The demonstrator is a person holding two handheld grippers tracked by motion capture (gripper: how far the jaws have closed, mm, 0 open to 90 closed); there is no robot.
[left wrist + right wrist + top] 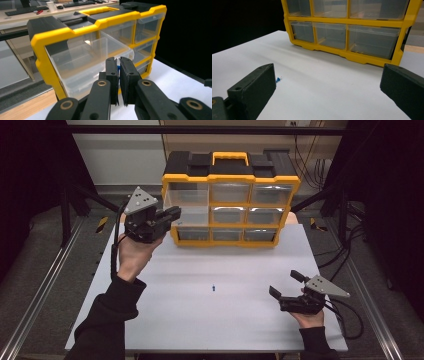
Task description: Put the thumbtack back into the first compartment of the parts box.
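The job looked only just begun: a clear drawer (pixel 95 57) stuck out of the yellow box (pixel 230 200), and the left claw (pixel 119 82) was pinched nearly shut right at its front edge. A tiny blue pin (pixel 213 287) lay alone on the bench (pixel 200 320), near the wide-open right claw (pixel 287 286)

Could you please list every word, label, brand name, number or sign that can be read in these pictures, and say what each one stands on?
None: no legible text appears in any view.
The yellow-and-black plastic drawer organiser with clear drawers shows no readable label or brand.
The white table top is unmarked.
The keyboards on the far desk in the left gripper view are too small and blurred to read.
The grey three-cornered plate carries dots, no characters.
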